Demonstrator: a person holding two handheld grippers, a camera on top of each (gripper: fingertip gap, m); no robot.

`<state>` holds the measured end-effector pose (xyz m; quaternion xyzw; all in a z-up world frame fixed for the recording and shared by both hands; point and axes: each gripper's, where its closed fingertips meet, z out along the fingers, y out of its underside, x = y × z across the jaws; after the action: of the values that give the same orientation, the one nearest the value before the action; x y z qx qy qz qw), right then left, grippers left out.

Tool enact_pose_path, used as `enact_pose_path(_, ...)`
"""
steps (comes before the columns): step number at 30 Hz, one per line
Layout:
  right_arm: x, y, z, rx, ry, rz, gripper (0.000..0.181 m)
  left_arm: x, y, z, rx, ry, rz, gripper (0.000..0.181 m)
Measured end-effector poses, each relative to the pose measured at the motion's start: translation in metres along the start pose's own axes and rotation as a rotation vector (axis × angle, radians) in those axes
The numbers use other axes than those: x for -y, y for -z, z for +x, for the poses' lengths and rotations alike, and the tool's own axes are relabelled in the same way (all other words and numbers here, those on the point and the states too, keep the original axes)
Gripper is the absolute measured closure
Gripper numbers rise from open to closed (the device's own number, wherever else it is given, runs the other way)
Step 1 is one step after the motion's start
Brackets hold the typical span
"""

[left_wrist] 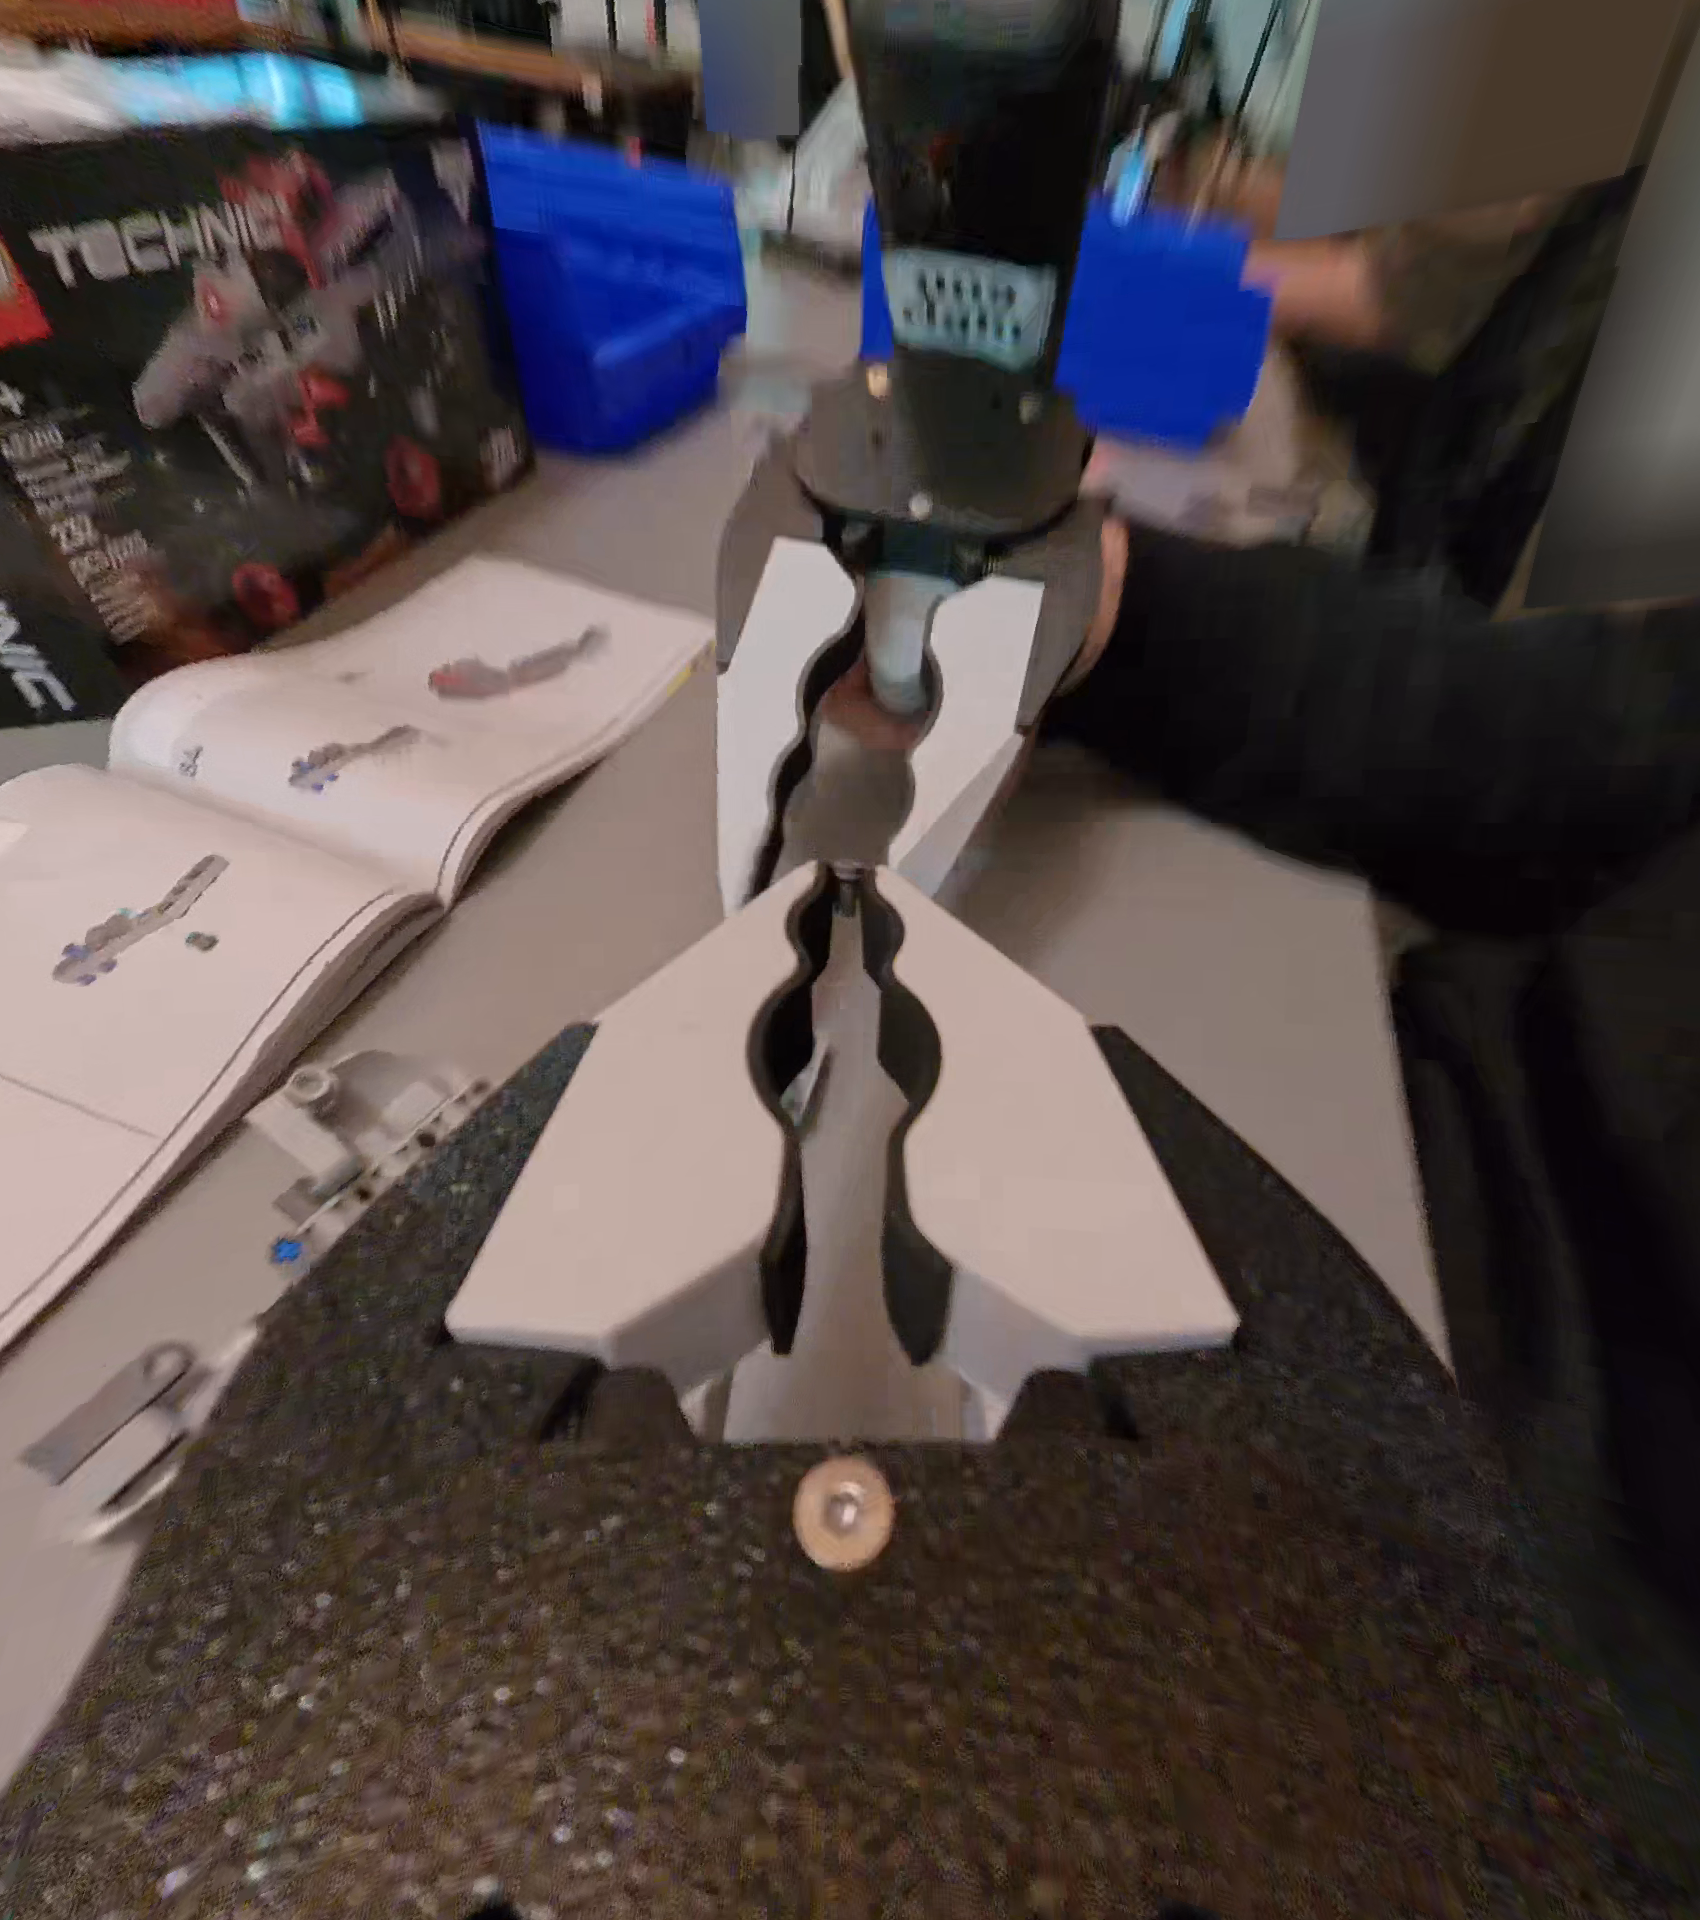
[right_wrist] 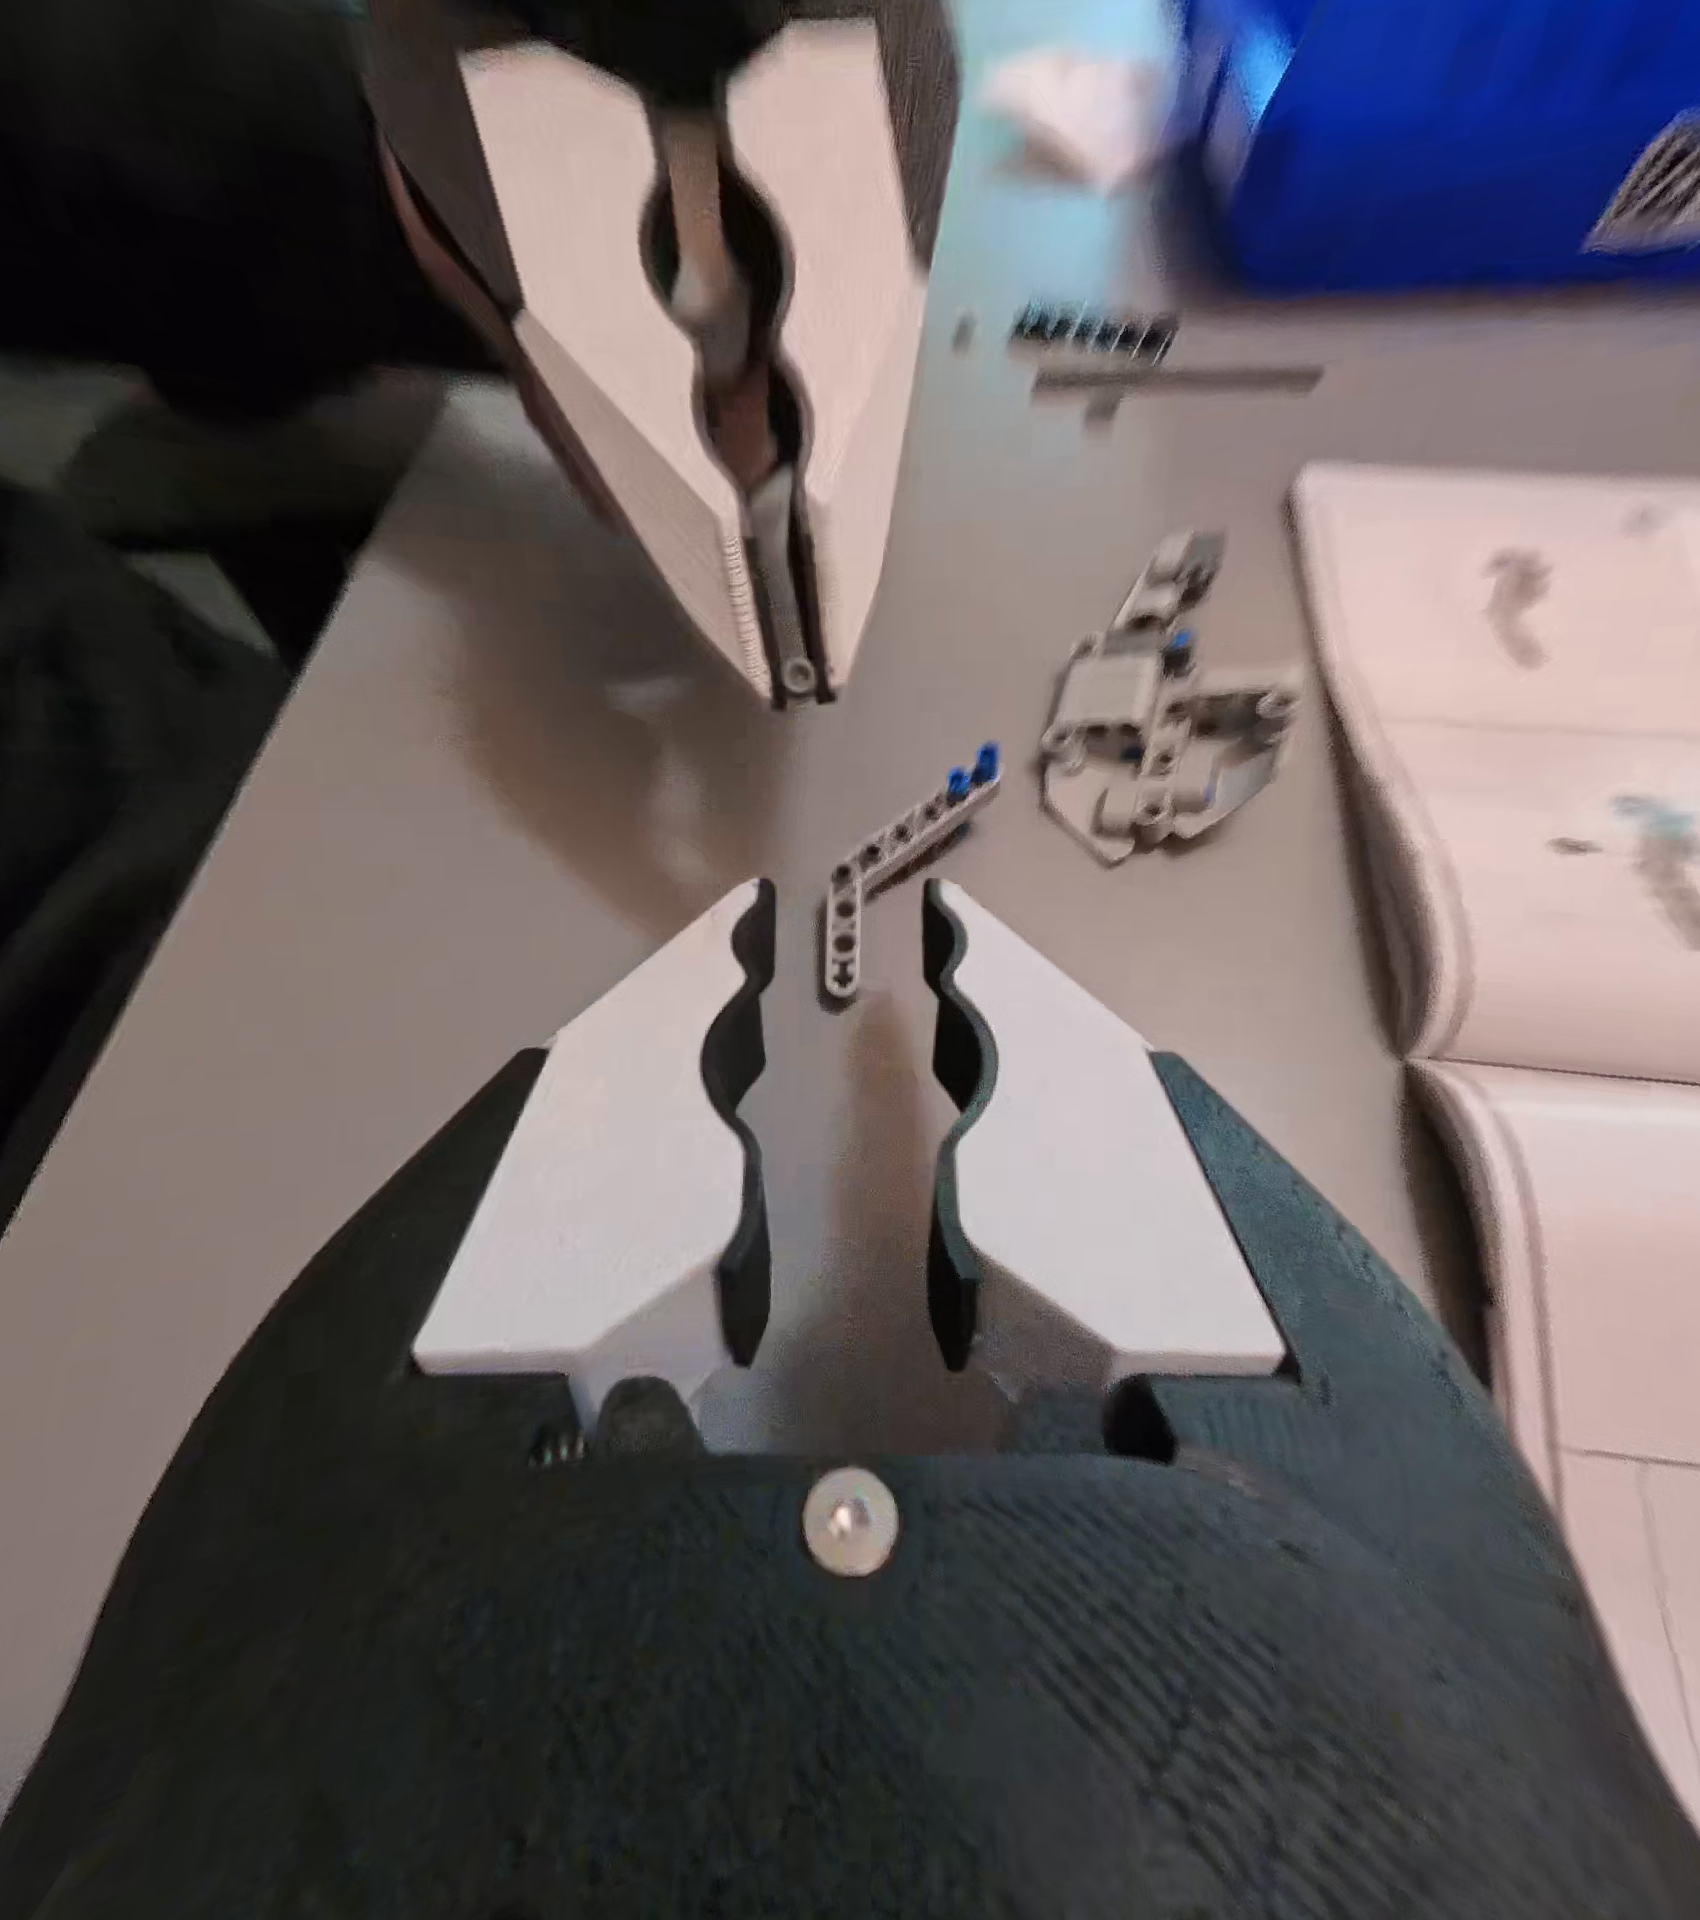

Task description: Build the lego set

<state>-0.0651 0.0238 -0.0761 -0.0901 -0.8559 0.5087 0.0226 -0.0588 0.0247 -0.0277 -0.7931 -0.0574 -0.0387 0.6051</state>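
My left gripper is shut on a small grey pin at its fingertips, held above the grey table. It also shows in the right wrist view, coming in from the top. My right gripper is open and empty, low over the table. A grey bent beam with blue pins at its far end lies between and just past its fingertips. In the left wrist view the right gripper faces my left one, tips almost meeting. A grey part-built assembly lies right of the beam.
The open instruction booklet lies at the right; it also shows in the left wrist view. The set's box and blue bins stand behind. Black and grey loose pieces lie farther back. A dark-sleeved arm holds the right gripper. The grippers' ends are close to 5 cm from one another.
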Motion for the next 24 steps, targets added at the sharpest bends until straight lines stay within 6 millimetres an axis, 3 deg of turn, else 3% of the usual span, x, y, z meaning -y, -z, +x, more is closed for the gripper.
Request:
enact_pose_path(1, 0.010, 0.008, 0.002, -0.028, -0.004, 0.072, 0.155, 0.009, 0.001, 0.001, -0.019, 0.040, 0.069, 0.179)
enact_pose_path(4, 0.040, 0.027, -0.002, -0.095, 0.028, 0.250, 0.157, 0.033, 0.002, 0.008, -0.089, 0.124, 0.245, 0.179)
enact_pose_path(7, 0.065, 0.033, -0.009, -0.162, 0.072, 0.385, 0.160, 0.053, 0.004, 0.011, -0.143, 0.196, 0.388, 0.179)
enact_pose_path(12, 0.087, 0.044, -0.006, -0.345, 0.130, 0.495, 0.171, 0.062, 0.001, 0.009, -0.147, 0.212, 0.456, 0.179)
enact_pose_path(24, 0.096, 0.051, 0.004, -0.590, 0.204, 0.530, 0.174, 0.073, 0.004, -0.004, -0.009, 0.217, 0.569, 0.180)
